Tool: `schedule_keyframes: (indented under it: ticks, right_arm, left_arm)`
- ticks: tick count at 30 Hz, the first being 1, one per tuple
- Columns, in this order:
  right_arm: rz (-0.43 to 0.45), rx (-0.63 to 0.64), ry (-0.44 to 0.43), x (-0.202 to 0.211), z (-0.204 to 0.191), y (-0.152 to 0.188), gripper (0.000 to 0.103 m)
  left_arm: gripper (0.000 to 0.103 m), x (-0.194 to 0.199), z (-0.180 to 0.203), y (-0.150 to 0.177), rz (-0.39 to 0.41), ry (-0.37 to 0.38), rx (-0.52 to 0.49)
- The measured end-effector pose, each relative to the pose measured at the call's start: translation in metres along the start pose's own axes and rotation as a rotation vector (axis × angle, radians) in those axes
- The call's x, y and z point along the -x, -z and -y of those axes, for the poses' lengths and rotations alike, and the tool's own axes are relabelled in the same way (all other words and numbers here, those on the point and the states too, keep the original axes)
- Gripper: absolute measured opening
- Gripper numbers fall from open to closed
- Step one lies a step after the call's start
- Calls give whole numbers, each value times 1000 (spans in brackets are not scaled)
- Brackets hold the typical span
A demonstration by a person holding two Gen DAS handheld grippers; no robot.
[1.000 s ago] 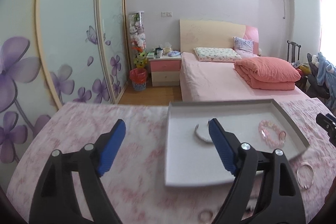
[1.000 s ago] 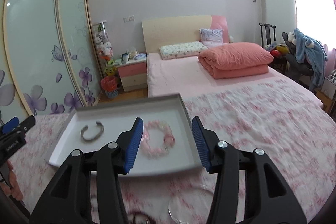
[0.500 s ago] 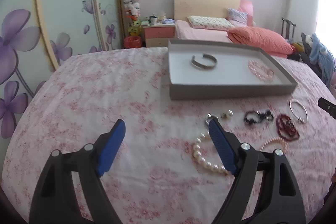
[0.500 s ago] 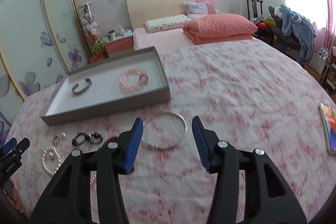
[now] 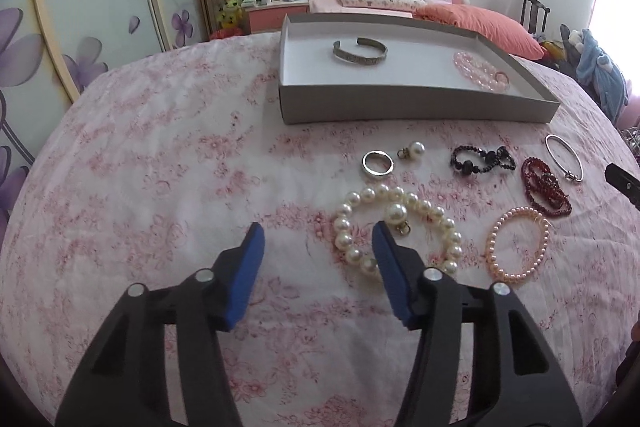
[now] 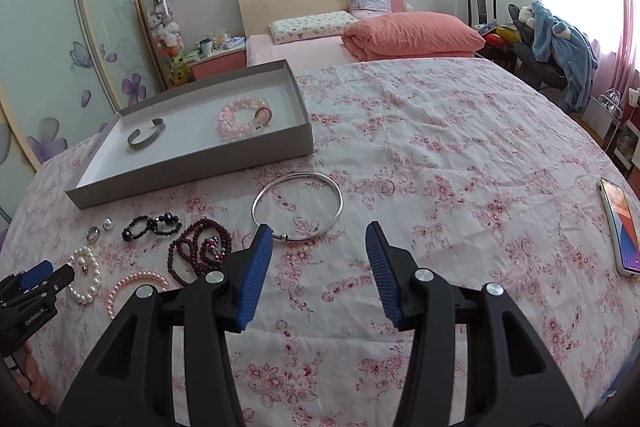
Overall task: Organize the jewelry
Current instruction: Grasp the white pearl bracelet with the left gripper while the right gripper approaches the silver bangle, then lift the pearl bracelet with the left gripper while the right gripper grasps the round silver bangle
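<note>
Currently, both tools are seen held above a table covered with a pink floral cloth [image 6: 440,155]. The left tool [image 5: 318,239] is spread wide with nothing between its blue pads, and its right pad [image 5: 390,269] overlaps the near edge of a white pearl bracelet [image 5: 396,223] in the view; whether it touches cannot be told. The right tool [image 6: 320,243] is likewise spread and empty, poised just short of a thin silver bangle [image 6: 298,205] that lies flat on the cloth.

A grey tray [image 5: 416,105] with a white inside is set at the far side of the cloth. Two pieces are contained in it: a silver cuff [image 5: 360,51] towards its left and a pale pink bead bracelet [image 5: 480,67] towards its right, well apart from each other.

The remaining jewelry is spread on the cloth in front of the tray. A silver ring [image 5: 377,163] and a single pearl charm [image 5: 414,149] are found just beside each other, near the tray's front wall. A black bead bracelet [image 5: 482,159] is laid to their right, and a dark red bead strand [image 5: 546,187] is heaped beyond it. A small pink pearl bracelet [image 5: 518,245] is placed just right of the white pearl bracelet. A second pearl charm [image 5: 396,215] is seen inside the loop of the white pearl bracelet.

A phone [image 6: 620,227] is seen lying at the right edge of the cloth, well apart from the jewelry.
</note>
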State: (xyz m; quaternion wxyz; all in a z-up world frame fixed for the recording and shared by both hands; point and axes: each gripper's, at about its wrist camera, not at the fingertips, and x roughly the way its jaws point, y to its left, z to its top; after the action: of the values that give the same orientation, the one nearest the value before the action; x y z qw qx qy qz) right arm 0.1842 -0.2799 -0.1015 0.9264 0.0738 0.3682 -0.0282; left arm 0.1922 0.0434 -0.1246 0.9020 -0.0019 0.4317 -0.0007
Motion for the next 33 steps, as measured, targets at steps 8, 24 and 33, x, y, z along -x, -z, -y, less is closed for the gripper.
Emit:
schedule_keyframes:
  ticks: [8, 24, 33]
  right_arm:
    - [-19, 4, 7, -4, 1, 4, 50]
    - [-38, -9, 7, -11, 2, 6, 50]
    - [-42, -23, 10, -19, 7, -2, 50]
  left_arm:
    - [40, -1, 6, -2, -22, -5, -8]
    - [11, -1, 9, -5, -13, -2, -10]
    - [10, 1, 6, -2, -8, 14, 4]
